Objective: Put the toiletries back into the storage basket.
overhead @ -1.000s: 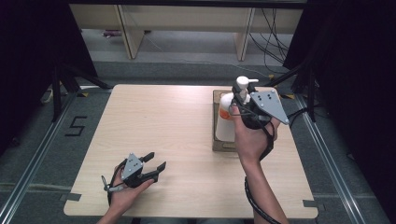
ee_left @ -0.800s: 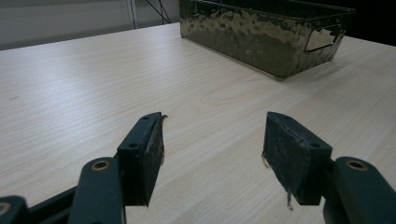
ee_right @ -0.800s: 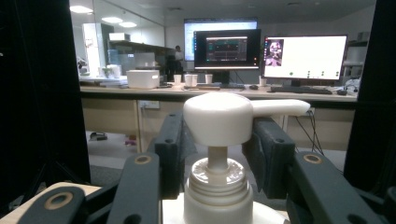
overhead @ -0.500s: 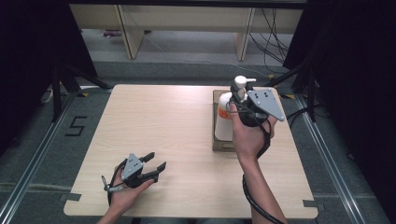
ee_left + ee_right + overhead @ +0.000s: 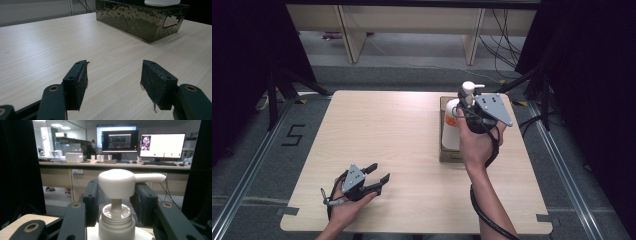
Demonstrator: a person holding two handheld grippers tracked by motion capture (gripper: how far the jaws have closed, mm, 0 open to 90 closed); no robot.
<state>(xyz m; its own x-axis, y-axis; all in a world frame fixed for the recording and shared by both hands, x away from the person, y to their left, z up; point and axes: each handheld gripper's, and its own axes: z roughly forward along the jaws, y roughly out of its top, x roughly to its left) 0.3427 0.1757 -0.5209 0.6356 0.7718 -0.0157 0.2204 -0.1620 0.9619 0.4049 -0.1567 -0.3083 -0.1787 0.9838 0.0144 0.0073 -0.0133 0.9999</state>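
Observation:
A white pump bottle (image 5: 452,127) with an orange label stands upright at the dark metal bin (image 5: 445,156) on the right of the table. My right gripper (image 5: 467,99) is level and shut on its top. In the right gripper view the two black jaws close on either side of the collar and pump head (image 5: 116,182). In the left gripper view the bottle's base (image 5: 162,2) shows at the bin's rim (image 5: 140,25). My left gripper (image 5: 379,176) rests low at the table's near left, open, with nothing between its pads (image 5: 77,85).
The light wooden table (image 5: 387,130) is bare between the left gripper and the bin. Black curtains close in both sides. Beyond the far edge are wooden desk legs and cables on the floor. The right gripper's cable trails down along the forearm (image 5: 484,200).

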